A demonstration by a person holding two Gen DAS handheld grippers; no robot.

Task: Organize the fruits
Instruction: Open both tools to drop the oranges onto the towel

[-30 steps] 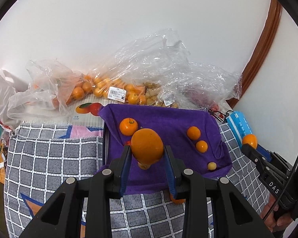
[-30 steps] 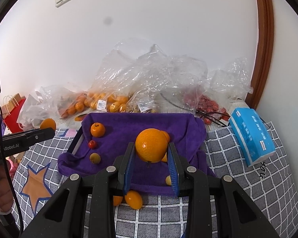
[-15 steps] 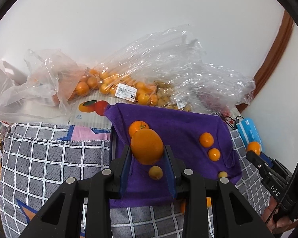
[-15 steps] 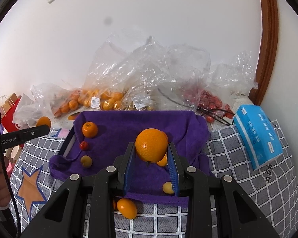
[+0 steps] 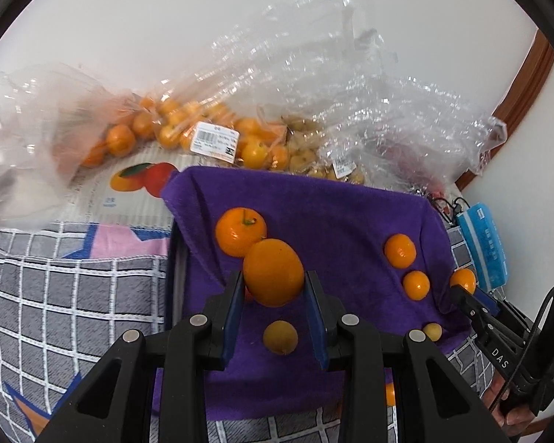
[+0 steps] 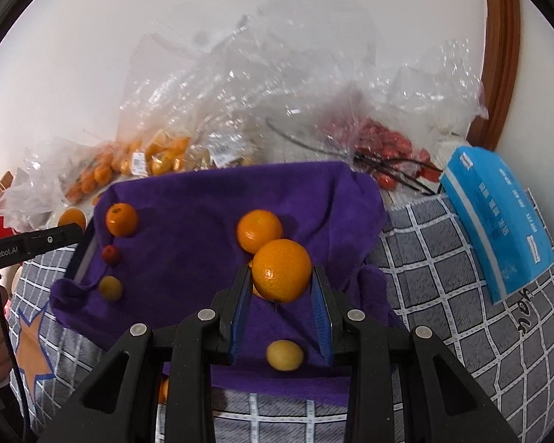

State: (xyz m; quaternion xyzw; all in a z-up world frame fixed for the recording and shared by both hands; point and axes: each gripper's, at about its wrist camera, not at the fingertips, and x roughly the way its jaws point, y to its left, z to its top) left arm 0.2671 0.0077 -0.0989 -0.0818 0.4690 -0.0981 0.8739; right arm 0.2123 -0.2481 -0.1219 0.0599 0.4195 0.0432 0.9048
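Left gripper (image 5: 274,289) clamps orange (image 5: 273,272) | right gripper (image 6: 281,288) clamps orange (image 6: 281,270)

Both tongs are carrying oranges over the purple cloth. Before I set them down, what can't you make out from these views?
- Left wrist view: the red fruit behind the left tongs' orange is mostly hidden.
- Right wrist view: a small fruit behind the right tongs' orange.
- Both views: fruit below the cloth's front edge, covered by the tongs.
- Bagged fruit at the back: blurred.
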